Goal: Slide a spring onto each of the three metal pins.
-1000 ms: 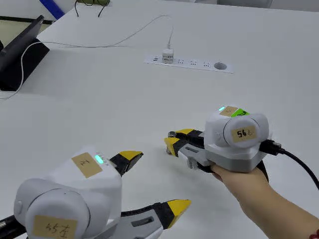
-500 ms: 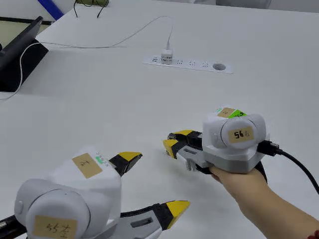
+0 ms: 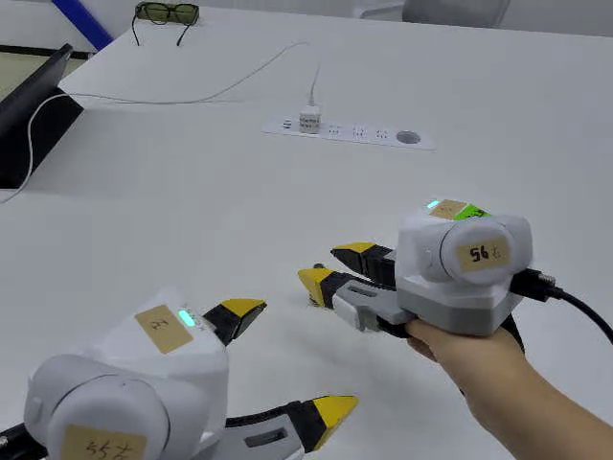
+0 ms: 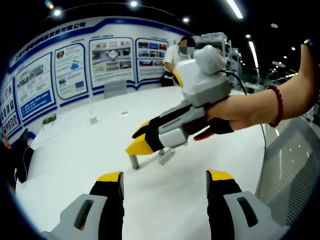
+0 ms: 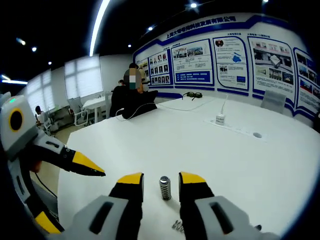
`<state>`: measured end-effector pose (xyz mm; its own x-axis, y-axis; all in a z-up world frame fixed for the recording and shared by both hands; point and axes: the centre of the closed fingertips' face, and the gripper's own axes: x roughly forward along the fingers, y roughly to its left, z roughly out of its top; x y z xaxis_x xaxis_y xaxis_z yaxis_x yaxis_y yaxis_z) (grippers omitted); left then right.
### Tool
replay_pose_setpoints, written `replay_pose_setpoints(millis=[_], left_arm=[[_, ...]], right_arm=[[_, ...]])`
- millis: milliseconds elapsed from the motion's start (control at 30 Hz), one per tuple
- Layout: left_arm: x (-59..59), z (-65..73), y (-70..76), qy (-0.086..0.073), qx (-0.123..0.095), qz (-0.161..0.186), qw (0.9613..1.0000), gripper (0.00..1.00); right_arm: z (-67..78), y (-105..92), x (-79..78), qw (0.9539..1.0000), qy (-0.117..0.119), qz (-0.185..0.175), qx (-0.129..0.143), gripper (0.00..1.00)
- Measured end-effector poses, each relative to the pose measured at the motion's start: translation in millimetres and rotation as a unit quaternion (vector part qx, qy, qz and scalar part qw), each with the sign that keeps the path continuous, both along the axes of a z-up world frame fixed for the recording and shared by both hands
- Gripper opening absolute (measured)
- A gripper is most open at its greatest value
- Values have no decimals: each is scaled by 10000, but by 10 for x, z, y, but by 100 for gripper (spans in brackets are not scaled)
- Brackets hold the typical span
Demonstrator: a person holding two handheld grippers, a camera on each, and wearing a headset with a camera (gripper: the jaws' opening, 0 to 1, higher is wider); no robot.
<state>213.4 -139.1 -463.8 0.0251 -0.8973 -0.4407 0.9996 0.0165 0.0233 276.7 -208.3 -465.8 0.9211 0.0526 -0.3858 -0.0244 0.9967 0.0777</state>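
Right gripper (image 3: 320, 264) has spread its jaws wider than a moment ago; they grip nothing. Left gripper (image 3: 306, 353), jaws apart and empty, sits at its 7 o'clock. Power strip (image 3: 345, 132) lies far off at 12 o'clock. Between the right jaws a pin (image 5: 165, 186) stands straight up on the table (image 3: 192, 211), spring (image 5: 165, 192) around it; another spring (image 5: 176, 226) lies at 6 o'clock in the right gripper view

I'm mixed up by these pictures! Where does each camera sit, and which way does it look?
Head view: on the person's head, looking down at the table; left gripper, right gripper and a hand show.
Left gripper view: on the left gripper, looking past its open jaws at the right gripper and hand.
Right gripper view: on the right gripper, facing a spring-covered pin between its jaws.
Shared: both gripper views show that pin.
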Motion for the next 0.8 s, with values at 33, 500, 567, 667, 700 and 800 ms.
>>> replay_pose_setpoints(millis=[33, 500, 567, 667, 700, 800], left_arm=[[-2, -1, 0, -21, 15, -19, 10000, 68], [-35, 1, -100, -197, 86, -317, 9993, 67], [-39, -37, -117, -292, 184, -430, 9985, 67], [-42, -69, -149, -417, 247, -574, 9972, 65], [-41, -78, -167, -406, 255, -599, 9971, 65], [-37, -88, -216, -241, 239, -611, 9976, 63]], right_arm=[[34, -7, -31, 10000, -15, -23, 21, 30], [245, -148, -368, 9996, -138, -212, 87, 42], [247, -171, -433, 9995, -134, -255, 122, 44], [238, -194, -519, 9994, -116, -297, 138, 45], [228, -207, -552, 9994, -87, -318, 137, 46], [230, -228, -625, 9992, -96, -351, 162, 47]])
